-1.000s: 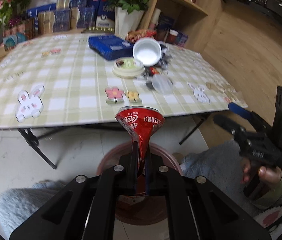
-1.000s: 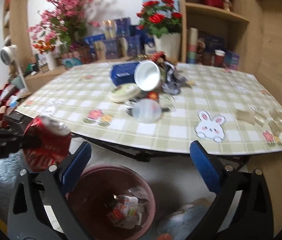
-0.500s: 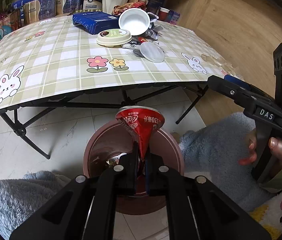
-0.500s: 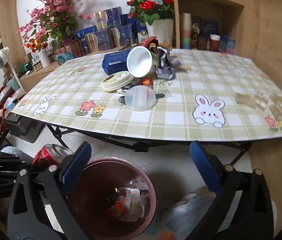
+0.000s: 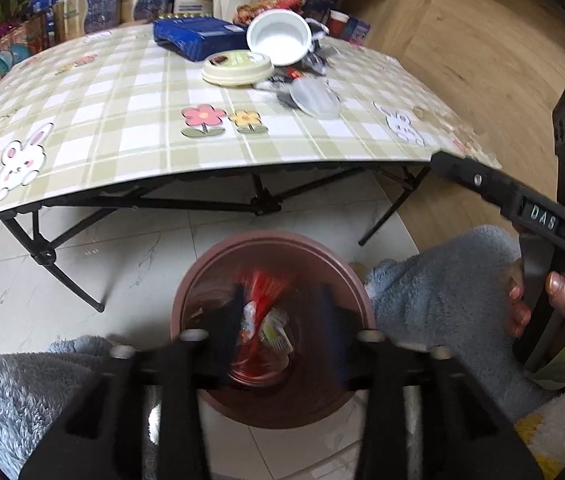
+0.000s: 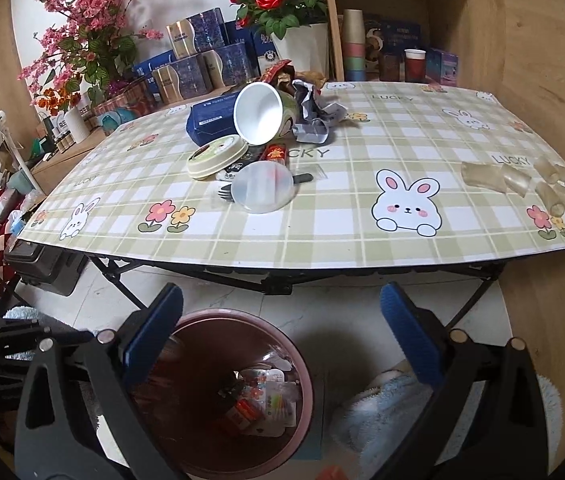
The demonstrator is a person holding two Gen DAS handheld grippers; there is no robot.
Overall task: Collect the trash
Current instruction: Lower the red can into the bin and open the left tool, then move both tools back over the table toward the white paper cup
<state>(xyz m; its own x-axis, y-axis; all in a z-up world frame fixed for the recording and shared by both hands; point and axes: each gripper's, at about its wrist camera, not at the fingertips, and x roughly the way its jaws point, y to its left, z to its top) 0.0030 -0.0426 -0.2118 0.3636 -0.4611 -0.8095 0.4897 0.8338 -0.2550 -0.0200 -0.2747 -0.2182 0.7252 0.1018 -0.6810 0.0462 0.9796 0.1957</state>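
Below, the left gripper (image 5: 278,316) hangs directly over the brown trash bin (image 5: 202,268); its jaws have just been opening and now stand apart, and the crushed red can (image 5: 264,286), blurred, lies between them without being pressed, inside the mouth of the bin. Wrappers (image 6: 260,400) lie at the bottom of the bin. To the right of the bin, a hand (image 5: 554,304) holds the right gripper (image 6: 282,344), whose blue-padded jaws stand wide apart with nothing between them, poised above the bin's far rim. Beyond the bin stands the surface (image 6: 362,216), covered with a green checked cloth printed with rabbits and flowers. On the surface, well apart from the bin, lie a white tipped-over cup (image 6: 260,118), a blue box (image 6: 210,122), a cream lid (image 6: 216,158), a clear plastic lid (image 6: 262,192) and crumpled wrappers (image 6: 316,116). Grey fleece clothing (image 5: 442,280) flanks the bin on both sides.
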